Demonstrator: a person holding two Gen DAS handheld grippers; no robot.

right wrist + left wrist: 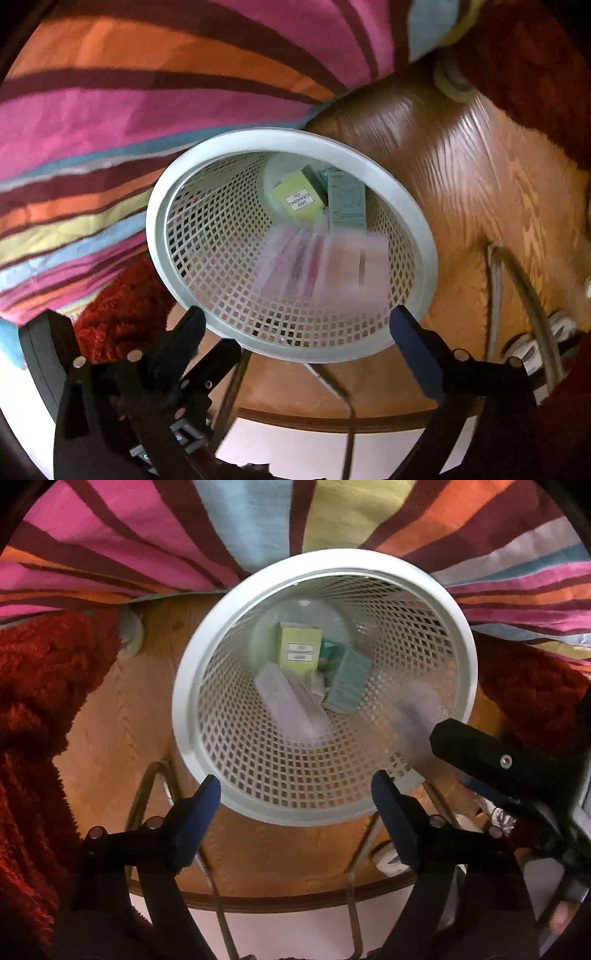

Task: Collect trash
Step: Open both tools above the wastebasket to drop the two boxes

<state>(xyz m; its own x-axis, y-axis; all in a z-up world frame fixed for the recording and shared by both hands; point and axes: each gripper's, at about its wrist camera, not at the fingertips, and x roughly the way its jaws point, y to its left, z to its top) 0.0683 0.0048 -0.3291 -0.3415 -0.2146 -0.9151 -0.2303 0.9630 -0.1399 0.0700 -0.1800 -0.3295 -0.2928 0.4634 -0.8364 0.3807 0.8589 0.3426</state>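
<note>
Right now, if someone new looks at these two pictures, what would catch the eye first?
First, the white lattice wastebasket in the middle, on the wooden floor, with a yellow-green box and a teal box at its bottom. A blurred pale packet is inside the basket, under the open right claw. The bright striped fabric fills the top; the left claw is open too.

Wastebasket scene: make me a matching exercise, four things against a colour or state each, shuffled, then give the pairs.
Things:
1. wastebasket
2. labelled box
3. shaggy rug
4. left hand-held gripper

Descriptions:
A. red and fluffy
B. jaws open, nothing between them
C. white lattice wall
D. yellow-green, lying at the bottom of the basket

Pairs: 1-C, 2-D, 3-A, 4-B
</note>
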